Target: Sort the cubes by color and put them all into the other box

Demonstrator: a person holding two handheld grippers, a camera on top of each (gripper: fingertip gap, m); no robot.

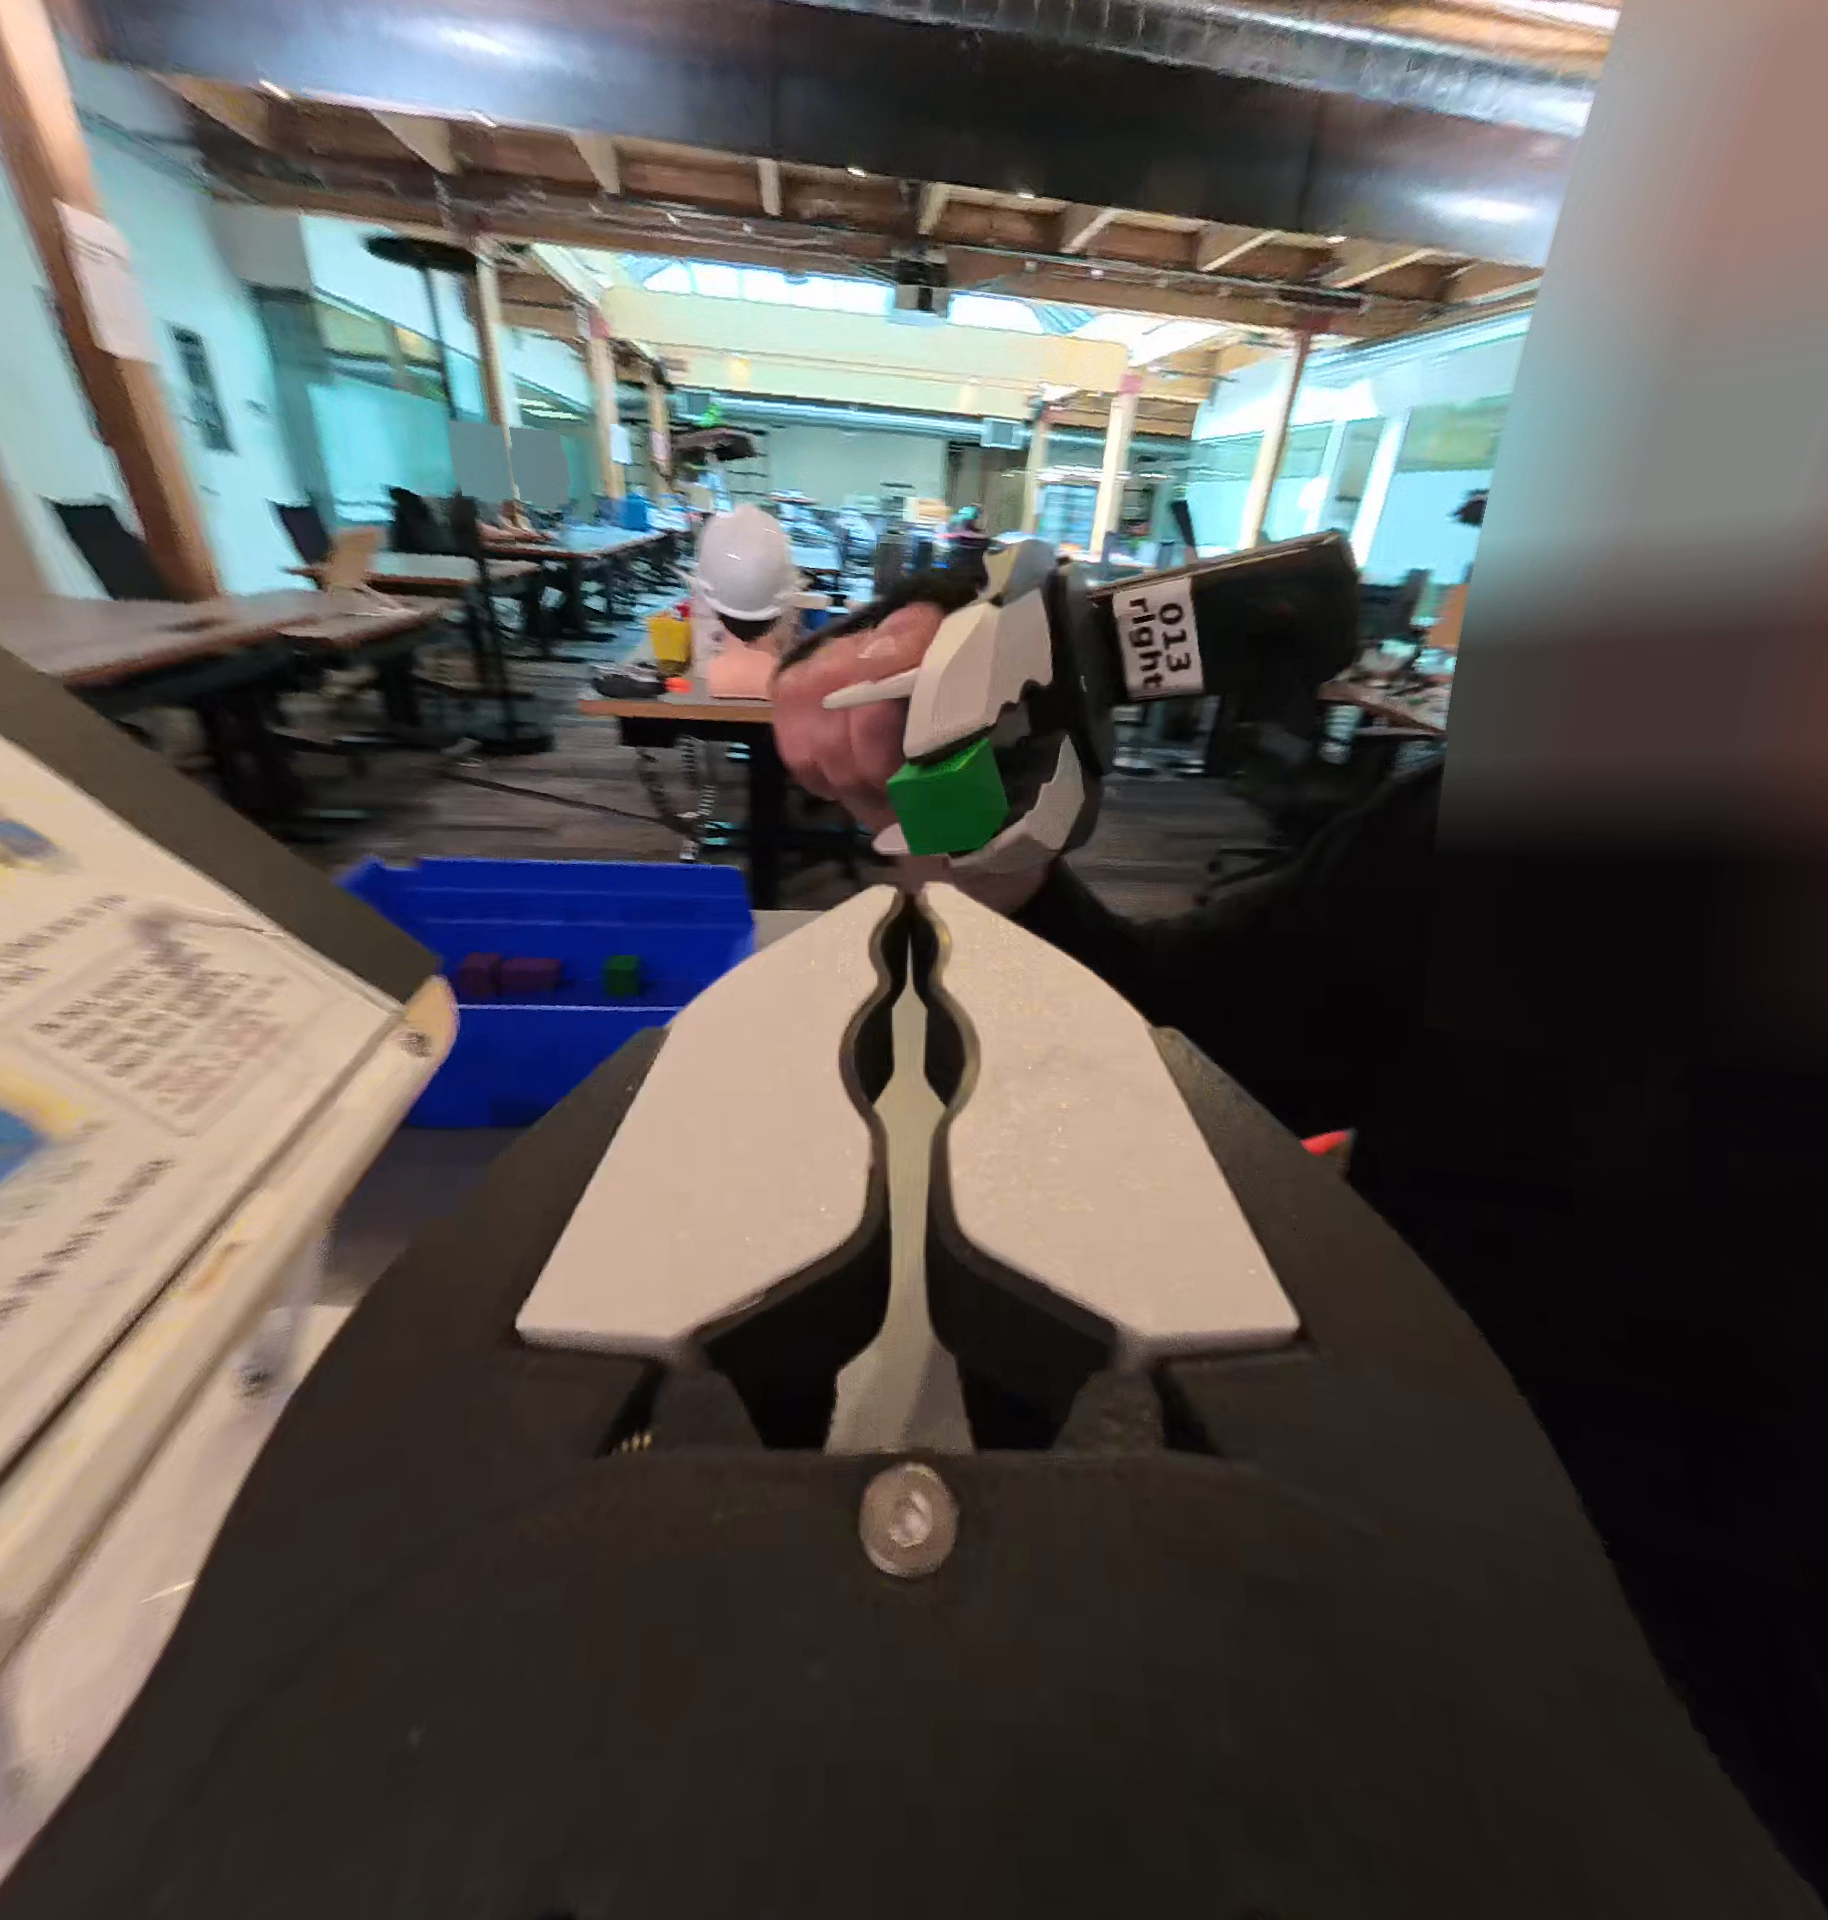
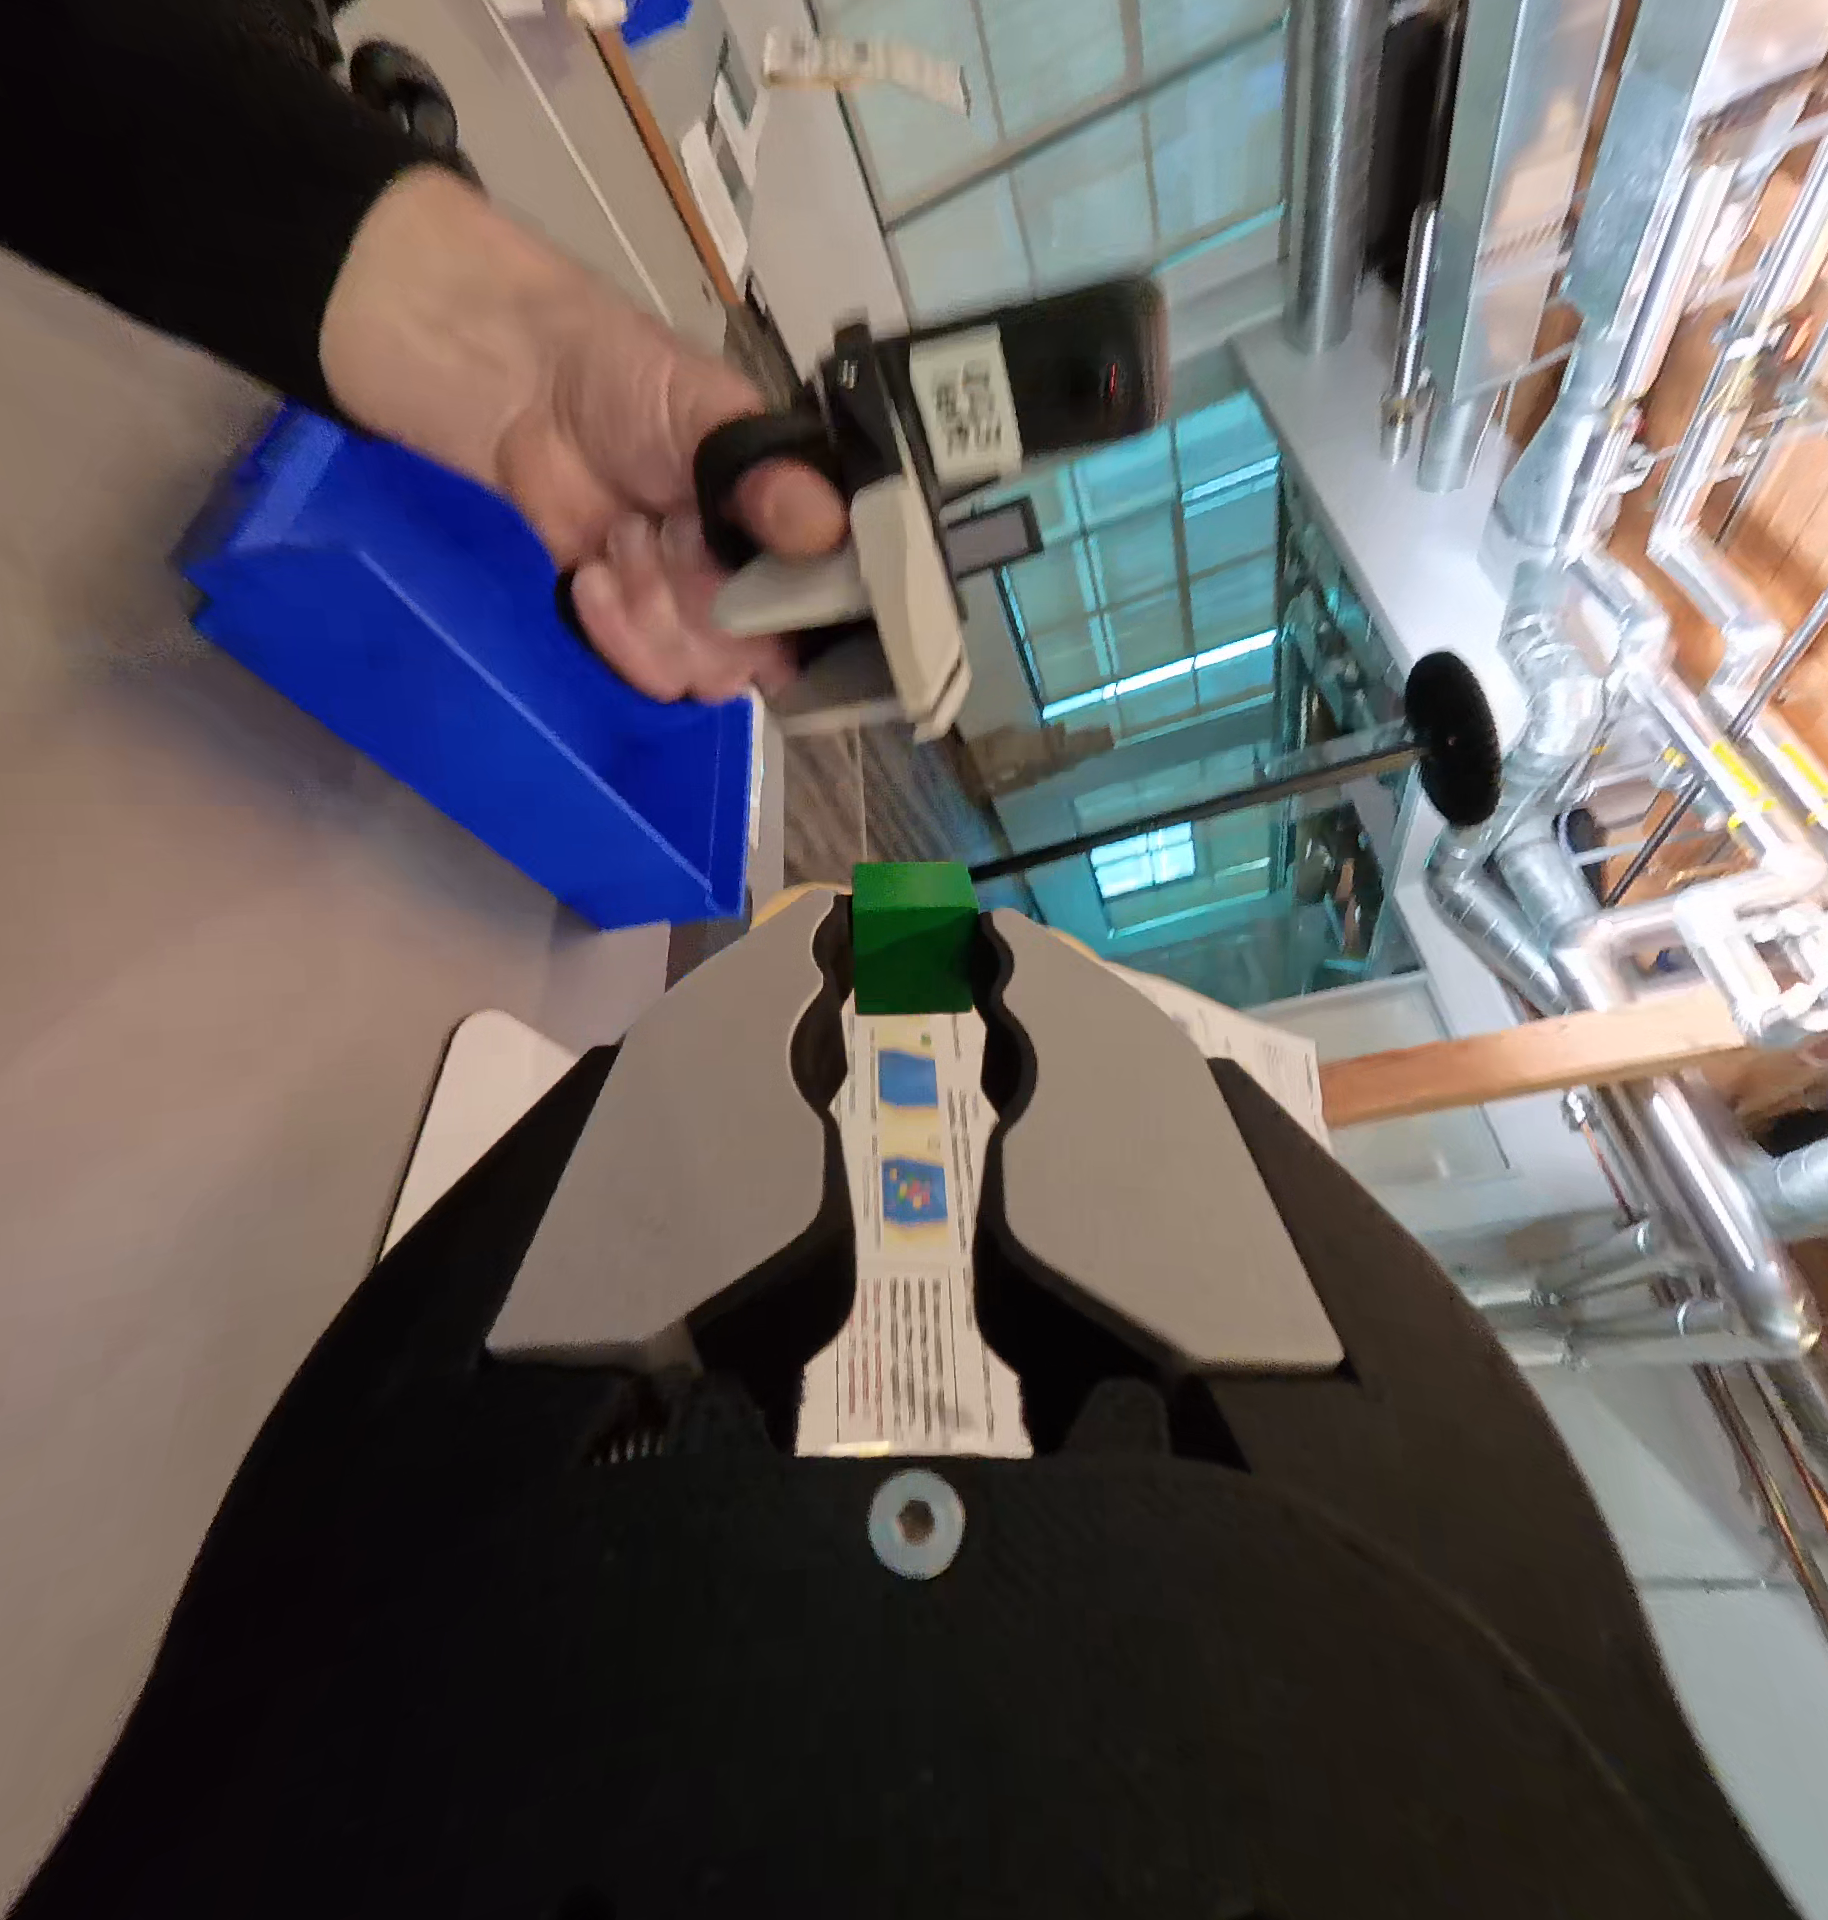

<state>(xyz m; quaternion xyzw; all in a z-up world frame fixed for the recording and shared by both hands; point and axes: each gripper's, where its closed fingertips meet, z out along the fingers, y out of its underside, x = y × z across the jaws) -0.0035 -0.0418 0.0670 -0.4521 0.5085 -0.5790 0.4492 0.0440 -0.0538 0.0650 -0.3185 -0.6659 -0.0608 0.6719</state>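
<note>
My right gripper (image 2: 912,935) is shut on a green cube (image 2: 910,940) and holds it in the air, rolled sideways. In the left wrist view the same right gripper (image 1: 957,800) shows ahead with the green cube (image 1: 946,800) between its fingers, above and right of a blue box (image 1: 536,1049). That box holds two purple cubes (image 1: 510,975) and a green cube (image 1: 621,975). My left gripper (image 1: 910,909) is shut and empty, raised in front of the box. The blue box (image 2: 474,665) also shows in the right wrist view, with the left gripper (image 2: 868,623) beside it.
A laminated instruction sheet on a stand (image 1: 141,1039) is close at the left of my left gripper and also shows under the right gripper (image 2: 910,1247). The grey table top (image 2: 162,935) carries the box. Desks and chairs fill the room behind.
</note>
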